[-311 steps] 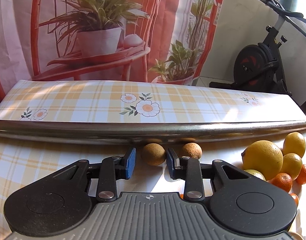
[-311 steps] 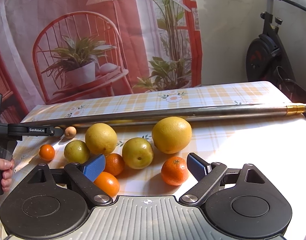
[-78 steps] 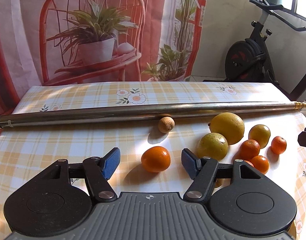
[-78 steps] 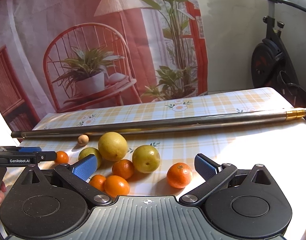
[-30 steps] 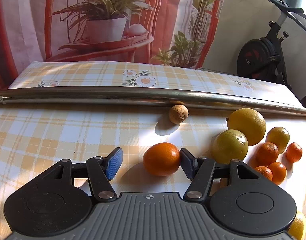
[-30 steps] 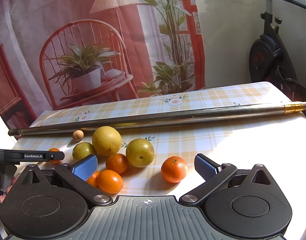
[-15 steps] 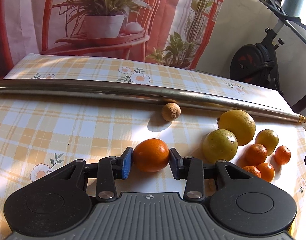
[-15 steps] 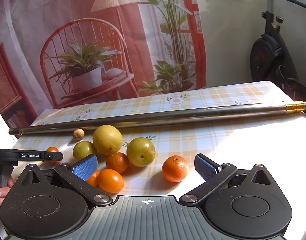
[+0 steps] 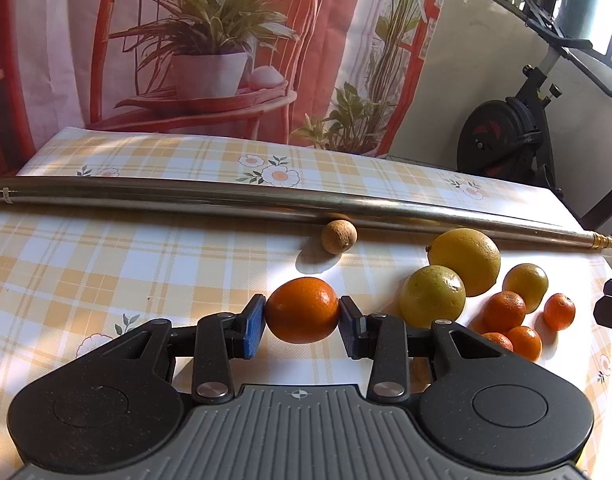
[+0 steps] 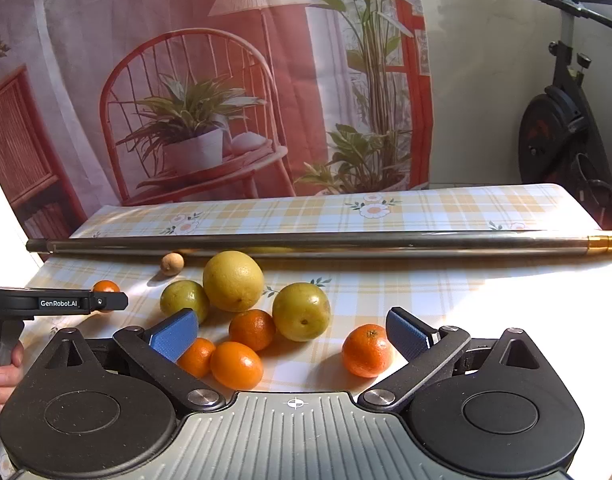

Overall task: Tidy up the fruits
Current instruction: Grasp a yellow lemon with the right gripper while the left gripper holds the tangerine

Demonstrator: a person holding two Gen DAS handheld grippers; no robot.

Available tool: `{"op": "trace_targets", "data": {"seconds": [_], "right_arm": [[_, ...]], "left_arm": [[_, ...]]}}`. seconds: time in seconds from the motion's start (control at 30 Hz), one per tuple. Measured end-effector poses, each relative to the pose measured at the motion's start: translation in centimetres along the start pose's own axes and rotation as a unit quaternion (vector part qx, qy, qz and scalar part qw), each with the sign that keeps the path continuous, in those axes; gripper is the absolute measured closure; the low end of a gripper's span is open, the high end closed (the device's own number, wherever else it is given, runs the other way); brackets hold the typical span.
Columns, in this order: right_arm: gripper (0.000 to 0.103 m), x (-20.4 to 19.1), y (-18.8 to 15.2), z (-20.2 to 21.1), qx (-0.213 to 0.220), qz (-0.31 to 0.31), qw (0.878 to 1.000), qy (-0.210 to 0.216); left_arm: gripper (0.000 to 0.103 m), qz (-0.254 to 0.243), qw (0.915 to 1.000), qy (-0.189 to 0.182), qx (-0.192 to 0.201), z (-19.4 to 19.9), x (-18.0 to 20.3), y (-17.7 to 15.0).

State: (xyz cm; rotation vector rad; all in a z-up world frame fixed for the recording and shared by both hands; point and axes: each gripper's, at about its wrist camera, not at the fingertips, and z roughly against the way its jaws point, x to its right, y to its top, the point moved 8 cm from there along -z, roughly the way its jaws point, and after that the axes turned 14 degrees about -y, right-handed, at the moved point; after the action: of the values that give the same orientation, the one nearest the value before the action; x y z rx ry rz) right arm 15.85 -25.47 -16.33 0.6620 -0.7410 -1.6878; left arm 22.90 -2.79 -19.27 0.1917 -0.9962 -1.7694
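Orange fruit (image 9: 302,310) is clamped in the left hand-held gripper (image 9: 301,318) above the worktop (image 9: 105,264); right hand-held gripper (image 10: 293,332) is spread, empty; remaining citrus cluster (image 10: 249,308) appears unsorted.

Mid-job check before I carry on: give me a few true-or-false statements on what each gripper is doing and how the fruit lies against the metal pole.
1. The left gripper is shut on an orange. True.
2. The right gripper holds a mandarin. False: it is open and holds nothing; the mandarin lies on the tablecloth by its right finger.
3. The small brown fruit lies right by the metal pole. True.
4. The fruits sit in a basket. False: they lie loose on the tablecloth.
5. The largest yellow fruit lies beyond the pole. False: it lies on the near side.
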Motion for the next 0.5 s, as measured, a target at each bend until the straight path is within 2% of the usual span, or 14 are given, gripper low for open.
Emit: {"op": "trace_targets", "data": {"seconds": [0.07, 0.13, 0.2, 0.33, 0.5], "right_arm": [[0.014, -0.7, 0.7, -0.2, 0.000, 0.011, 1.000, 0.016], [0.029, -1.7, 1.4, -0.5, 0.002, 0.029, 0.999, 0.029], [0.036, -3.0, 2.3, -1.1, 0.004, 0.051, 0.998, 0.043], [0.040, -5.2, 3.5, -3.7, -0.006, 0.076, 0.995, 0.059], [0.044, -6.7, 4.0, -7.2, -0.041, 0.068, 0.995, 0.057]], "left_arm": [[0.062, -0.004, 1.0000, -0.002, 0.006, 0.6, 0.2, 0.1], [0.062, -0.006, 0.9999, -0.004, 0.013, 1.1, 0.3, 0.2], [0.062, -0.007, 0.9998, -0.006, 0.018, 1.6, 0.5, 0.2], [0.062, -0.001, 0.9997, -0.011, 0.023, 2.2, 0.5, 0.2], [0.062, 0.004, 0.9993, -0.017, 0.032, 2.9, 0.4, 0.1]]}}
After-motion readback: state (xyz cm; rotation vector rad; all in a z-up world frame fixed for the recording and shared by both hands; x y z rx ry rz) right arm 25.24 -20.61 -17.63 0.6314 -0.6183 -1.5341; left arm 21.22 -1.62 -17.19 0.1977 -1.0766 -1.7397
